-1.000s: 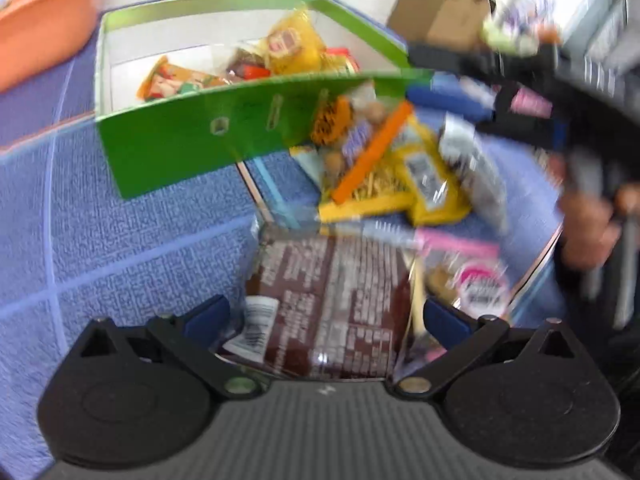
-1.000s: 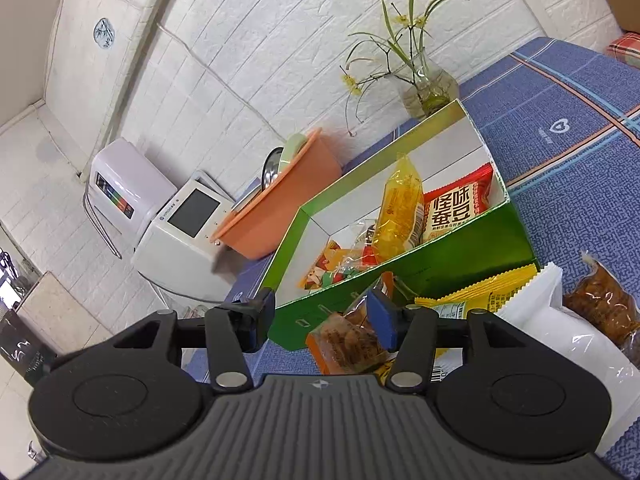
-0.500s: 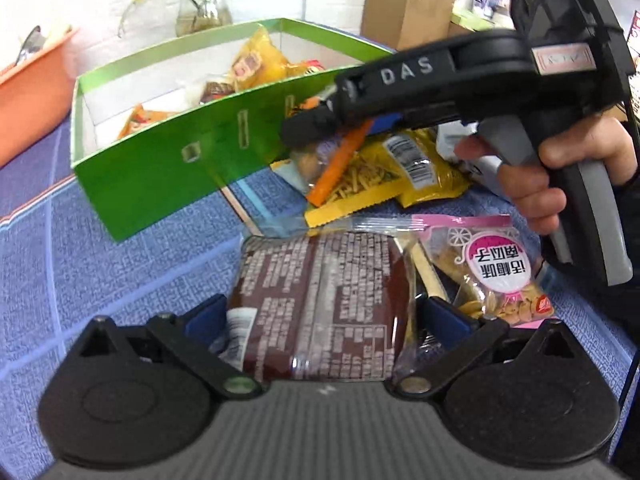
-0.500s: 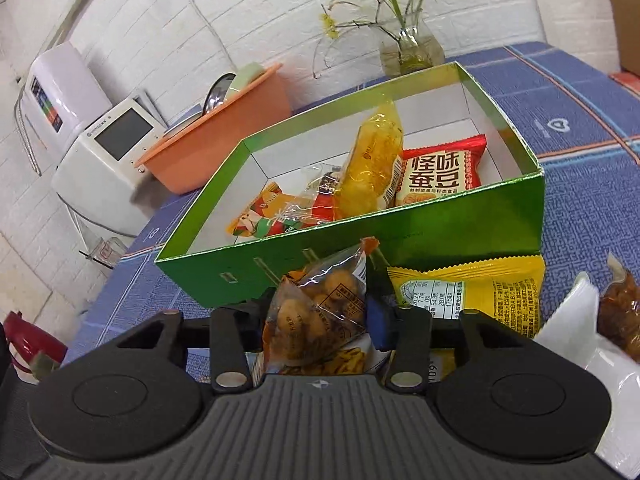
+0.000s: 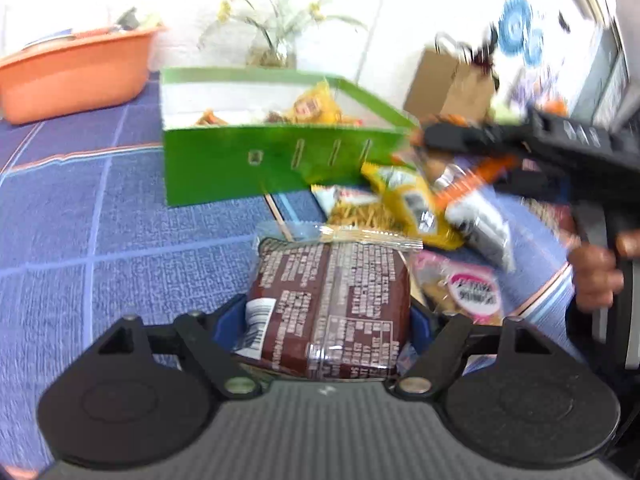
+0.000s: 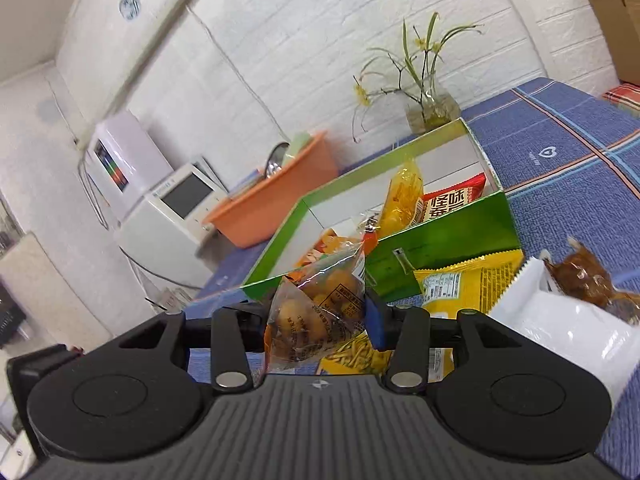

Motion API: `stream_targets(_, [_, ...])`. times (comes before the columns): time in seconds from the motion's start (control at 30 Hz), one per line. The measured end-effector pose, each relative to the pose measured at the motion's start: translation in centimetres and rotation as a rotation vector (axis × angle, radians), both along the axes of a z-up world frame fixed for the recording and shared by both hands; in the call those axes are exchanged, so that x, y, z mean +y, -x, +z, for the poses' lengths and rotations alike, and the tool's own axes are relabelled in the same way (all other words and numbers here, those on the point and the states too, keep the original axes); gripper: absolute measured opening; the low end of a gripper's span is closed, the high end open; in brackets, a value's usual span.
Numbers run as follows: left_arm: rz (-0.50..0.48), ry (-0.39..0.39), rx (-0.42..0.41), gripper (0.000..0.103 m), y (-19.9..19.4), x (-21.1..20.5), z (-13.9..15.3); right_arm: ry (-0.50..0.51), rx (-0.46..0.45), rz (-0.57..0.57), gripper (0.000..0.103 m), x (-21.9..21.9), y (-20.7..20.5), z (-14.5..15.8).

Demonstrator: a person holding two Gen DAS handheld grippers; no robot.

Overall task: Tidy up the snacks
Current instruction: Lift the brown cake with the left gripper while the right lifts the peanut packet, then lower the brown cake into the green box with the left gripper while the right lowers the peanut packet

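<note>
Brown packet (image 5: 332, 304) now sits clamped in the left gripper (image 5: 326, 320), whose jaws have just closed. Right gripper (image 6: 320, 320) holds its clear snack bag (image 6: 320, 312); the green box (image 6: 440, 248), earlier level, now tilts toward one o'clock.

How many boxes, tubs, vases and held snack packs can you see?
Box: 1
Tub: 1
Vase: 1
Held packs: 2, the brown pack and the nut pack
Total: 5
</note>
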State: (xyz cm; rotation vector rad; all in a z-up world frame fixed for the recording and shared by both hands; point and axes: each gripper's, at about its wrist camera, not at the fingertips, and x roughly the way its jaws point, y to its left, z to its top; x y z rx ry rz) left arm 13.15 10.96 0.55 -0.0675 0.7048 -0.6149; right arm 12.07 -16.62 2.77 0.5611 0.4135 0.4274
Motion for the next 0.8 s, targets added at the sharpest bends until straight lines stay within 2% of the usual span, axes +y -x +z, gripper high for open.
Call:
stream_targets(0.1, [0.075, 0.11, -0.03, 0.077, 0.7, 1.2, 0.4, -0.027, 0.006, 0.015, 0.076, -0.4, 1.2, -0.3])
stream_targets(0.17, [0.118, 0.143, -0.061, 0.077, 1.6, 2.0, 1.0, -0.041, 0.035, 0.035, 0.076, -0.4, 1.5, -0.8])
stream_targets(0.33, [0.183, 0.111, -0.136, 0.077, 2.5, 2.7, 3.3, -0.074, 0.064, 0.113, 0.076, 0.3, 1.5, -1.4])
stream_targets(0.43, [0.203, 0.079, -0.206, 0.077, 2.2, 2.3, 5.2, -0.084, 0.027, 0.128, 0.076, 0.4, 1.6, -0.8])
stream_targets(0.5, [0.207, 0.088, -0.258, 0.077, 1.8, 2.1, 6.7, -0.097, -0.018, 0.113, 0.076, -0.3, 1.8, 0.1])
stream_targets(0.67, [0.21, 0.128, -0.373, 0.077, -0.8, 0.2, 10.3, -0.087, -0.134, -0.024, 0.076, -4.0, 1.9, 3.1])
stream_targets(0.8, [0.195, 0.165, -0.429, 0.077, -4.4, -2.7, 12.6, -0.086, -0.213, -0.106, 0.076, -5.5, -0.6, 5.9])
